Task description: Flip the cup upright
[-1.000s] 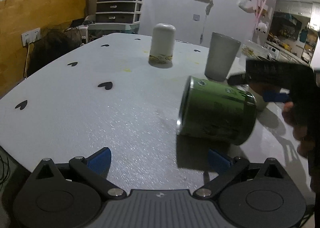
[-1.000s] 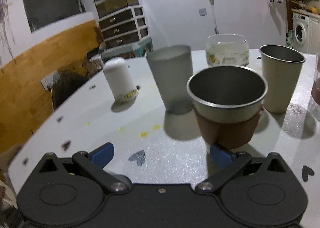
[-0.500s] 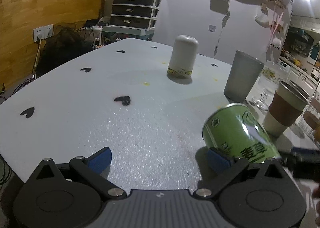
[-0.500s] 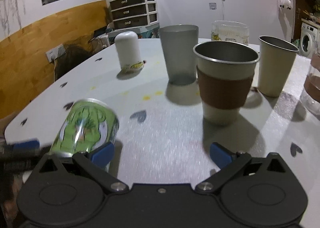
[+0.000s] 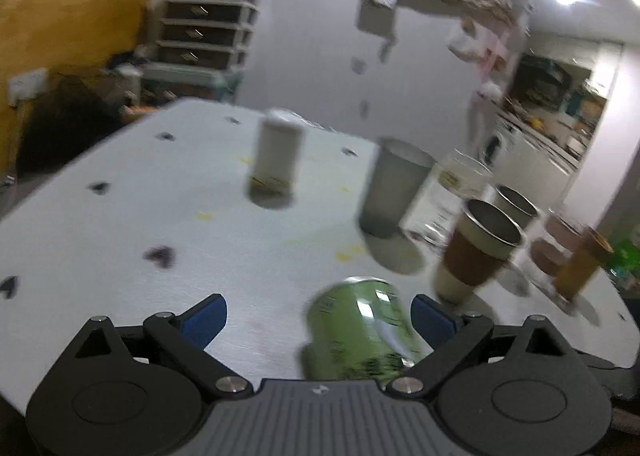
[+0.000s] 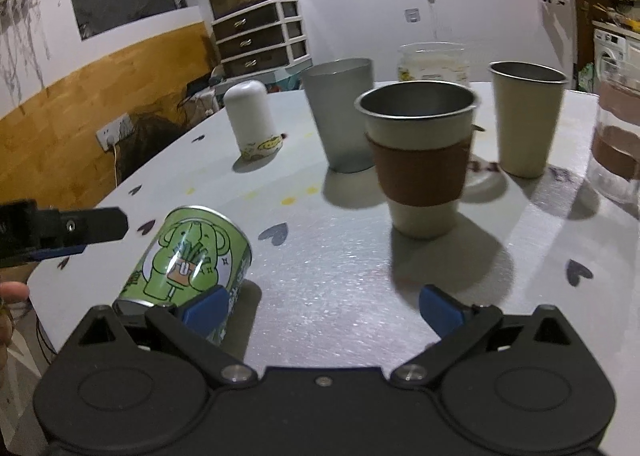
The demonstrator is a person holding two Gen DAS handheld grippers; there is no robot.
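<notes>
**Green cup tilted near the table's front edge, both grippers spread**

We see the green cup (image 6: pixel 188 256) leaning on the white table (image 6: pixel 340 276), printed with a cartoon elephant, its metal rim showing at the low end nearest the right camera. It is a short, glossy tin-like cup, and highlights slide across its wall, so we judge it slick and prone to roll. It sits close to the table's near edge, left of the cup with the brown sleeve (image 6: pixel 418 160) and well apart from the grey tumbler (image 6: pixel 340 112) and the white domed container (image 6: pixel 250 118).

In the left wrist view the same cup (image 5: pixel 360 332) lies between the fingers of the left gripper (image 5: pixel 316 314), nearer the right finger; the picture is blurred, so we cannot tell whether anything touches it. Those tongs stand wide apart. The right gripper (image 6: pixel 326 306) is also spread, its left finger just in front of the cup's lower wall and clamped on nothing.

To do this well, we think we should centre the cup between the left fingers, close across its wall rather than its rim, and turn it onto its base away from the edge, keeping clear of the sleeved cup.
</notes>
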